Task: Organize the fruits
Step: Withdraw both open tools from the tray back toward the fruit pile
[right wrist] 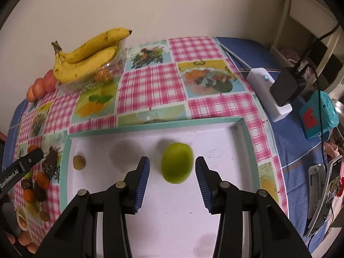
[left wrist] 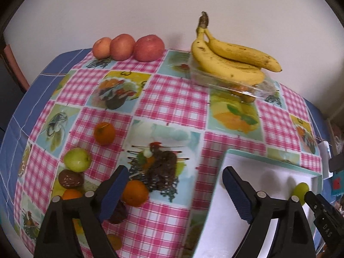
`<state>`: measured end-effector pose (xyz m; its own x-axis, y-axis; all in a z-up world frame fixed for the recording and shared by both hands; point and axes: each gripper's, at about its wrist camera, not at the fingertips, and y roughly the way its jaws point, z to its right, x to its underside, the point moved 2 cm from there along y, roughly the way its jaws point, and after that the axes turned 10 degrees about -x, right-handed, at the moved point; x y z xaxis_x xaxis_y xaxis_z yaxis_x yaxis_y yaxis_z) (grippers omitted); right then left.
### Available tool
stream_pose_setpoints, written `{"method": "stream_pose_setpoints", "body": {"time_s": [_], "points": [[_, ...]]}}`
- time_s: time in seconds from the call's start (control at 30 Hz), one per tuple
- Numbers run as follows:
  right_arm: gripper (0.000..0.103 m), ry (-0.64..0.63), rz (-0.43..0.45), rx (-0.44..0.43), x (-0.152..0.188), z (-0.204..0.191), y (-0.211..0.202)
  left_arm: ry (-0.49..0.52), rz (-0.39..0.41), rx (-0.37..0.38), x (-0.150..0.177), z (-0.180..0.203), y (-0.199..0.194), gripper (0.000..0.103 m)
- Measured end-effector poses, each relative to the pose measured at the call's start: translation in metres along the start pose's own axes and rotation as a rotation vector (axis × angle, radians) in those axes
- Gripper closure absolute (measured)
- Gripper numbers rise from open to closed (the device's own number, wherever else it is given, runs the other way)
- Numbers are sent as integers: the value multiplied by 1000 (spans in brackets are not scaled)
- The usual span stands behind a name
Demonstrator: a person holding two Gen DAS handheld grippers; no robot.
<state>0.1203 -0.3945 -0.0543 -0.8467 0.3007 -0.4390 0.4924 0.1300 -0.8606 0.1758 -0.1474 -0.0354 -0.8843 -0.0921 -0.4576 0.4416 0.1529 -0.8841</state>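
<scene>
Bananas (right wrist: 86, 58) top a clear box (right wrist: 101, 76) behind the white tray (right wrist: 215, 142).

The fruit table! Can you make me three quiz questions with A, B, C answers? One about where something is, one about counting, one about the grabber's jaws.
1. Where do the bananas lie?
A. on a clear plastic box
B. in the white tray
C. on the floor

2. How many reddish round fruits stand in the row by the wall?
A. one
B. three
C. five

3. How are the right gripper's jaws?
A. shut on the green fruit
B. open, one on each side of the green fruit
C. shut on a banana

Answers: 1 A, the bunch rests on top of the clear plastic box. 2 B, three sit side by side at the wall. 3 B, there is a gap between each jaw and the green fruit, which lies in the white tray.
</scene>
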Motion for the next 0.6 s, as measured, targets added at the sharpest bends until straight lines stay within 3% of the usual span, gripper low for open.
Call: {"method": "stream_pose_setpoints", "body": {"time_s": [0.07,0.2,0.27,0.6], "points": [[37,-6,-6,9,1,-3,2,-9,-11,-5,2,-4,3,1],[31,-24,-19,15,3,-8,4,-7,-32,-28,6,-13,9,0],[20,-35,-25,27,3,-10,5,-18,-38,-35,8,-19,11,0],[15,-76,-28,47,11,-23,5,-113,-120,-20,18,-57,22,0]]}}
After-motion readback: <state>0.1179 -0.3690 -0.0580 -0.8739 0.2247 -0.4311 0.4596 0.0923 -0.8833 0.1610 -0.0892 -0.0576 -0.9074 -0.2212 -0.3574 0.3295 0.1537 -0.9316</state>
